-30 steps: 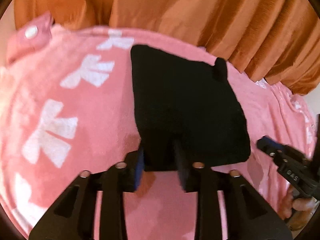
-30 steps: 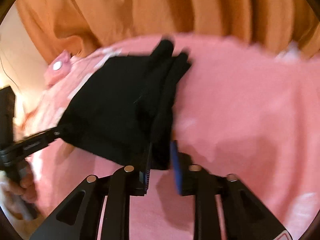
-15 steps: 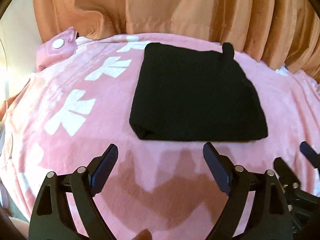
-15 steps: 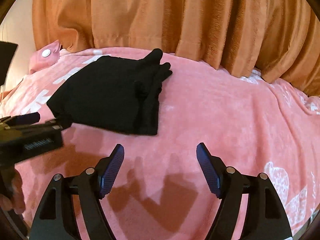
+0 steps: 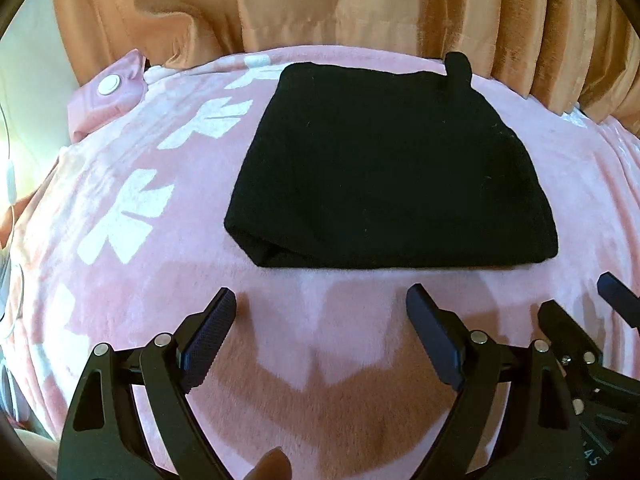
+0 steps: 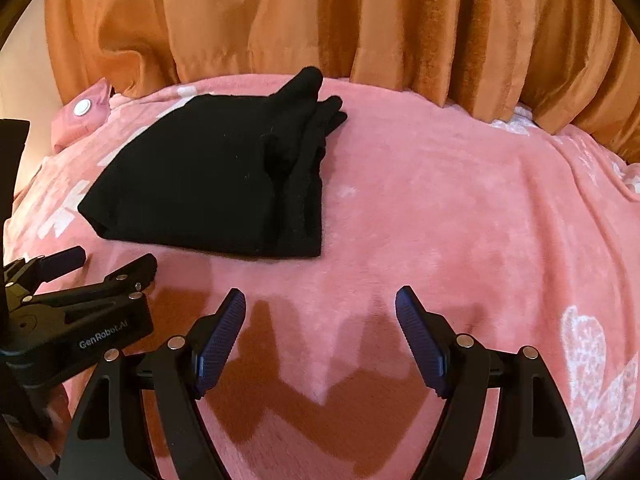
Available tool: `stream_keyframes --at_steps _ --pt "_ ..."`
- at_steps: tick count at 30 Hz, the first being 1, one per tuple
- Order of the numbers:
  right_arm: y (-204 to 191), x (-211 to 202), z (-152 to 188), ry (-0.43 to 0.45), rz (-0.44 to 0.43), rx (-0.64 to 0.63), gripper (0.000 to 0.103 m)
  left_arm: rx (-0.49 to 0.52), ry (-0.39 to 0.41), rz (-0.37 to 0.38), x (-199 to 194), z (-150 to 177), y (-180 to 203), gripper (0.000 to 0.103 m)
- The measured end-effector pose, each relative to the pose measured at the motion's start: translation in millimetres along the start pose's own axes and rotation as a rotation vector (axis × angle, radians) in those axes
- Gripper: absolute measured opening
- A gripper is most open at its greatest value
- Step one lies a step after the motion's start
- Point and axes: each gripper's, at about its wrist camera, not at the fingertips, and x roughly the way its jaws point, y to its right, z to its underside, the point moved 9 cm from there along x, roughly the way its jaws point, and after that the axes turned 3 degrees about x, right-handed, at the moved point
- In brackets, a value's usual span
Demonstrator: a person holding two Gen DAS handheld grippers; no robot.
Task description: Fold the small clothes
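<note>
now the black garment point(image 5: 392, 168) lies folded on the pink blanket point(image 5: 120, 320), near the orange curtain point(image 6: 320, 20). the left gripper point(image 5: 320, 312) and right gripper point(image 6: 320, 312) hover just short of its near edge, side by side, jaws spread wide, both holding nothing.

Bare blanket point(image 6: 440, 208) beside folded garment point(image 6: 208, 184)

The pink blanket point(image 5: 120, 280) ran off every picture edge, so its bounds stayed unseen. The black garment point(image 6: 208, 184) hid its inner layers within the folds, and what kind of garment it was could not be told. In the left wrist view, the right gripper point(image 5: 592, 300) was cut off at the right edge. The orange curtain point(image 6: 320, 20) was cropped at the top.
</note>
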Motion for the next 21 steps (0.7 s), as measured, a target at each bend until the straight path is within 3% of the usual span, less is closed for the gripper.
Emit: stream_keyframes --at_steps 5,21 --pt "0 8 0 -0.016 0.004 0.017 0.075 0.006 0.003 -0.006 1 -1 1 0.089" --pt "3 12 -2 -0.026 0.011 0.030 0.075 0.019 0.012 -0.028 1 -3 0 0.089"
